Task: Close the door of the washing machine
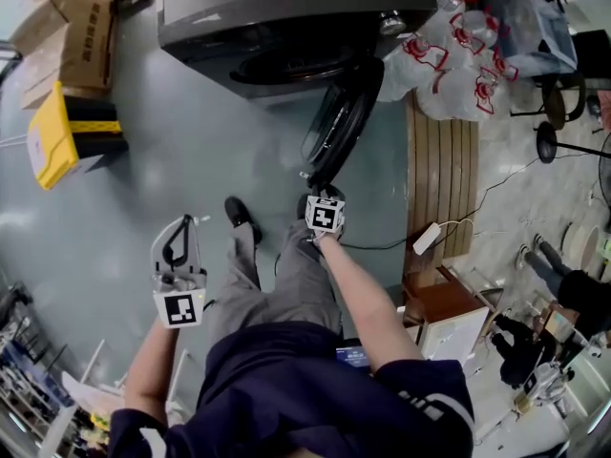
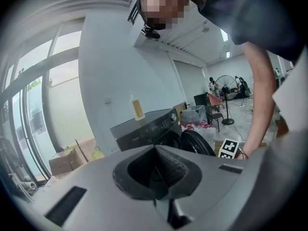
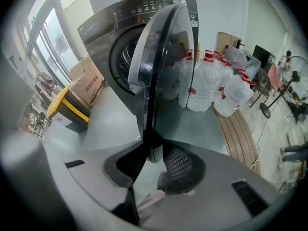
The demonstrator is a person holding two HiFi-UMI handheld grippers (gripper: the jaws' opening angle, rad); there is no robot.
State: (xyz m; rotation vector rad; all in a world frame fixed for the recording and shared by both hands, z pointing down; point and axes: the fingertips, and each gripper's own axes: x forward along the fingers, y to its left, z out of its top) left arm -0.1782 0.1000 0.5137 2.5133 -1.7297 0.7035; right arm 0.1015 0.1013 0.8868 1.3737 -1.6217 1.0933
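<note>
Presently, right gripper (image 3: 153, 150) is straddling the free edge of the open door (image 3: 166, 57), jaws narrowly parted; left gripper (image 2: 156, 170) is hanging closed, empty. Loose contact is risking a slip, leaving the washing machine (image 3: 110, 18) unlatched.

Glossy grey floor (image 1: 191, 160); cardboard boxes (image 3: 89, 83) and tall windows (image 3: 57, 37) left of the right gripper (image 3: 155, 152); water jugs (image 3: 204, 85), wooden slats (image 3: 240, 134) to its right.

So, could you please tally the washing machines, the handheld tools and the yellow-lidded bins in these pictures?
washing machine: 1
tools: 2 (left tool, right tool)
yellow-lidded bin: 1
Total: 4
</note>
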